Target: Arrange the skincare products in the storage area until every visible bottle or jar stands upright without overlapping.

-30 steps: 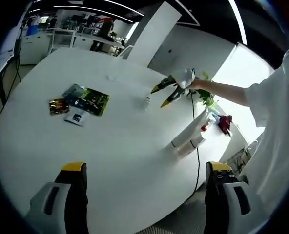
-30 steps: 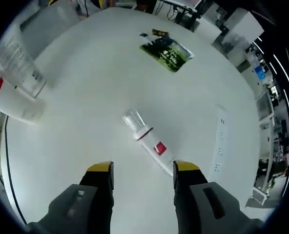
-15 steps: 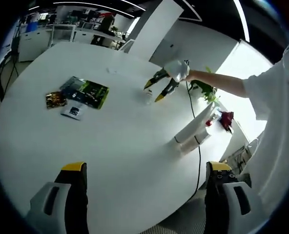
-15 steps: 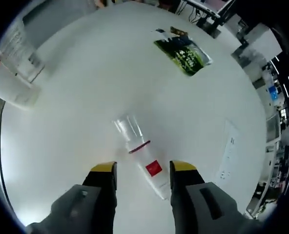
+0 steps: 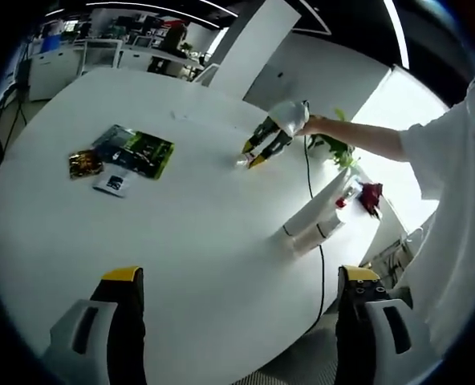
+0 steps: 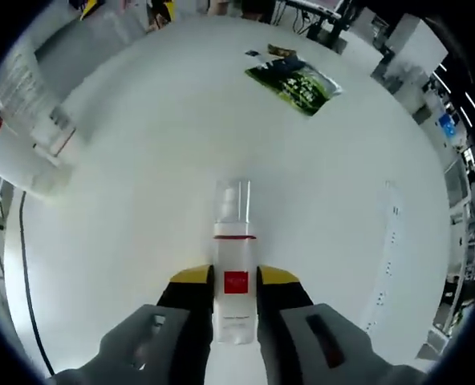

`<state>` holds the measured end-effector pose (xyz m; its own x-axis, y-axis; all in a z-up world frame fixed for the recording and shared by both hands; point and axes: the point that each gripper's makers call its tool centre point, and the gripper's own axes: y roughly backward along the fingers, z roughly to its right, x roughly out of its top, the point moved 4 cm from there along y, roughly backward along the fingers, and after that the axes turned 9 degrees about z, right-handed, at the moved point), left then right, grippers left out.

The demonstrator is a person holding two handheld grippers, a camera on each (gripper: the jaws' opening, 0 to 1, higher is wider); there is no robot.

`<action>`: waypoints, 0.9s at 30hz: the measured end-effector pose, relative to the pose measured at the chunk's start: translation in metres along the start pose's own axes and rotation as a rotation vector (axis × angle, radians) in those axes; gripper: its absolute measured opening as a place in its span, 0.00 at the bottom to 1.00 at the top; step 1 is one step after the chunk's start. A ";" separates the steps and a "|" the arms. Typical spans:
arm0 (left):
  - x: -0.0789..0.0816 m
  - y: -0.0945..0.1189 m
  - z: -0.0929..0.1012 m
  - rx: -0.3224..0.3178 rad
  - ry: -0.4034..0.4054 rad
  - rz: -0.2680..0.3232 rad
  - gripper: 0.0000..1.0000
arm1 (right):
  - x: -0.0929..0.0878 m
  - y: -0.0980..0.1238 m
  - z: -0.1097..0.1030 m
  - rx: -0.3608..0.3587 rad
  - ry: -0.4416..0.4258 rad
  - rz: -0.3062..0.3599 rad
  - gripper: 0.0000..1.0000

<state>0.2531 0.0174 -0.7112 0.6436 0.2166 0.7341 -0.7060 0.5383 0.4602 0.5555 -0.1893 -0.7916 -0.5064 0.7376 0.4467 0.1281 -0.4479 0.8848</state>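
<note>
A slim white bottle (image 6: 234, 249) with a red label and a clear cap points away from me between the jaws of my right gripper (image 6: 235, 277), which is shut on it low over the white table (image 6: 141, 200). In the left gripper view the right gripper (image 5: 253, 154), held by a hand reaching in from the right, has its yellow tips down at that small bottle (image 5: 242, 161). Two large white tubes (image 5: 311, 226) with red-marked ends lie side by side at the table's right edge. My left gripper (image 5: 241, 277) is open above the near table with nothing in it.
Green sachets (image 5: 140, 149), a gold sachet (image 5: 81, 164) and a small card (image 5: 112, 183) lie on the left part of the table. A black cable (image 5: 316, 241) runs off the right edge past a plant (image 5: 338, 156). A pale strip (image 6: 384, 253) lies flat on the right.
My right gripper has closed in on the bottle, which now lines up straight between the jaws instead of lying slantwise ahead of them. The left gripper has barely moved.
</note>
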 end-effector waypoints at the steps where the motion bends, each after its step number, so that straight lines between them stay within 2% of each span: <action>1: 0.000 0.000 0.001 -0.002 -0.002 0.000 0.93 | 0.000 0.000 -0.001 -0.002 -0.018 -0.010 0.19; 2: 0.001 0.001 0.001 -0.003 -0.005 0.000 0.93 | 0.001 0.001 -0.008 -0.009 -0.063 -0.017 0.19; 3: 0.000 0.002 0.000 -0.005 -0.007 -0.001 0.92 | 0.002 0.002 -0.011 -0.006 -0.053 -0.012 0.19; 5: 0.000 0.003 0.000 -0.008 -0.014 0.002 0.92 | 0.001 0.003 -0.018 0.003 -0.084 -0.003 0.19; 9: 0.001 0.006 0.002 -0.010 -0.014 0.012 0.92 | -0.002 0.011 -0.035 -0.007 -0.088 -0.025 0.19; 12: 0.004 0.006 0.006 -0.016 -0.029 0.029 0.96 | -0.008 0.024 -0.040 -0.064 -0.125 -0.026 0.19; 15: 0.010 0.008 0.008 -0.016 -0.056 0.065 0.99 | -0.008 0.042 -0.044 -0.123 -0.200 0.007 0.19; 23: 0.016 0.012 0.013 -0.036 -0.066 0.098 0.99 | -0.009 0.073 -0.063 -0.188 -0.251 -0.010 0.19; 25: 0.016 0.013 0.015 -0.044 -0.070 0.102 0.99 | -0.004 0.081 -0.073 -0.220 -0.281 -0.004 0.19; 27: 0.016 0.014 0.017 -0.051 -0.078 0.099 0.99 | -0.006 0.089 -0.079 -0.243 -0.319 0.006 0.19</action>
<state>0.2488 0.0143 -0.6841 0.5451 0.2076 0.8122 -0.7478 0.5584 0.3592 0.5028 -0.2735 -0.7259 -0.2109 0.8372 0.5046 -0.0944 -0.5312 0.8419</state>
